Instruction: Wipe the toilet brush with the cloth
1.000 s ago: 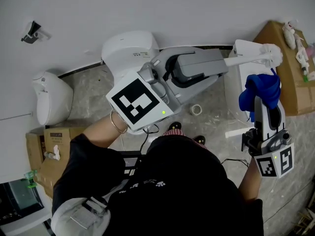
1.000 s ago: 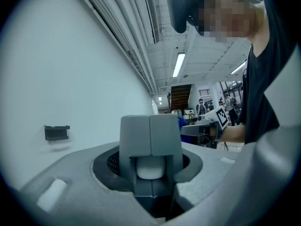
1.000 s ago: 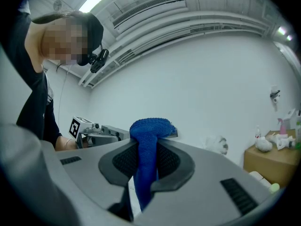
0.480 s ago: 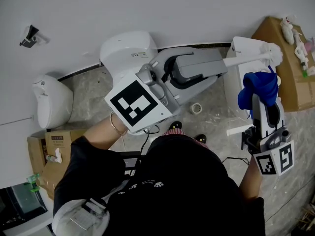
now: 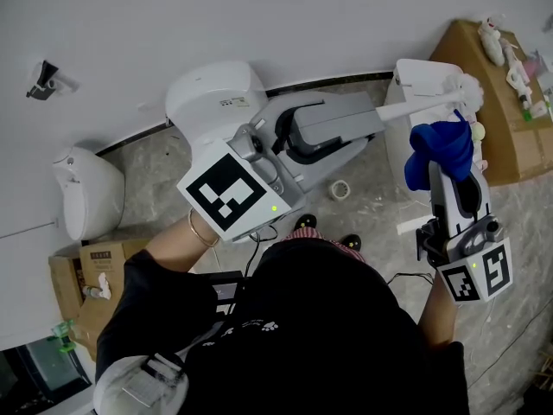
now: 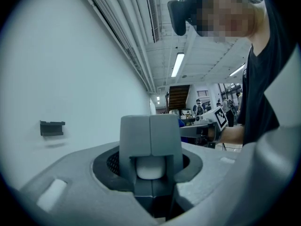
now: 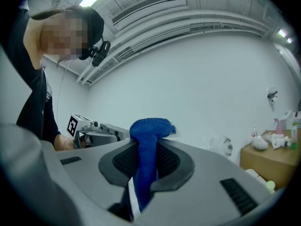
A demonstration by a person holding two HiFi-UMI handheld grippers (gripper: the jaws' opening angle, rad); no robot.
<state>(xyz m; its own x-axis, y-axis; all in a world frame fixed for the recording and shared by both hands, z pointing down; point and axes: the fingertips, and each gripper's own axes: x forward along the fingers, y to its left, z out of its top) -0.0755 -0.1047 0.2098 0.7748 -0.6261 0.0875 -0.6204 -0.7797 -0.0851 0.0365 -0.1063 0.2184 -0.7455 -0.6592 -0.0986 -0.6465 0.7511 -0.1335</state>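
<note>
The left tongs [image 5: 378, 118] are closed on the white handle end of the toilet brush [image 5: 423, 105]. In the left gripper view the tong tips [image 6: 150, 140] meet above the rounded handle [image 6: 149, 167], which sits clamped between them. From there the brush runs toward the upper right of the head view and ends in its pale bristle head [image 5: 471, 87]. The right tongs [image 5: 454, 180] are clamped on a blue cloth [image 5: 439, 150] – the right gripper view shows the cloth [image 7: 149, 128] pinched between the jaws [image 7: 146, 147] and bunched over their tips. In the head view the cloth sits just below the brush shaft, near the bristle end; whether the two touch I cannot tell. A white toilet [image 5: 212, 93] stands against the wall at upper centre, behind the left tongs. A cardboard box [image 5: 510, 119] occupies the upper right corner, and a small roll of tape [image 5: 340, 190] lies on the marbled floor [image 5: 155, 158] between the two tongs.
</note>
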